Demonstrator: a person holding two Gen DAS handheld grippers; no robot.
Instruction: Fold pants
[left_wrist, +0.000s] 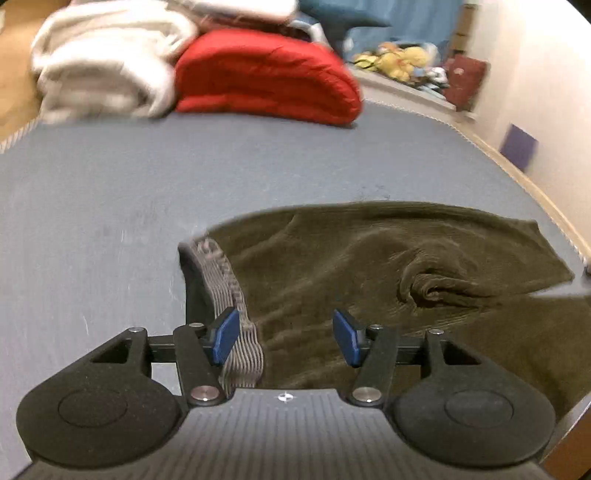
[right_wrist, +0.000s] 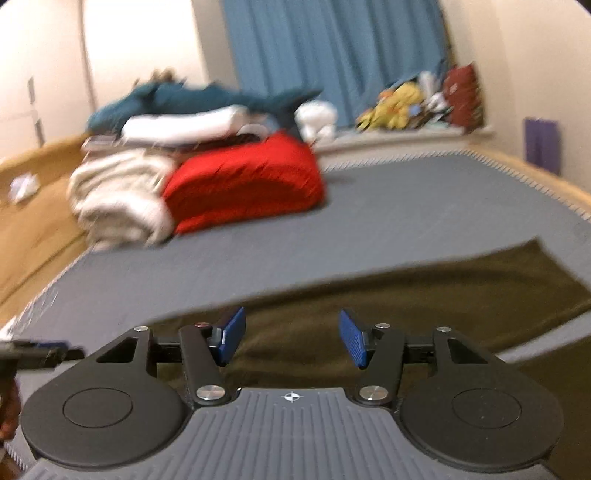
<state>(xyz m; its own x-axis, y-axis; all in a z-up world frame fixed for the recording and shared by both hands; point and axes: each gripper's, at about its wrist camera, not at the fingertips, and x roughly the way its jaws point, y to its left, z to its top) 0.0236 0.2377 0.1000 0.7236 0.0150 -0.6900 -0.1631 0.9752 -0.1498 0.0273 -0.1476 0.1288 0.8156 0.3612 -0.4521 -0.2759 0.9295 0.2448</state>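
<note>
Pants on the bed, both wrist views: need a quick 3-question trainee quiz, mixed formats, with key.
1. True or false: the left gripper is clamped on the striped waistband of the olive pants.
2. Multiple choice: what lies beside the white blanket at the far end of the grey mattress?
A. a red folded quilt
B. a black suitcase
C. a wooden chair
3. Fill in: in the right wrist view, the right gripper has its jaws ____ with nothing between them.

Key: 1 false, the jaws stand apart above the cloth; 2 A; 3 open.
</note>
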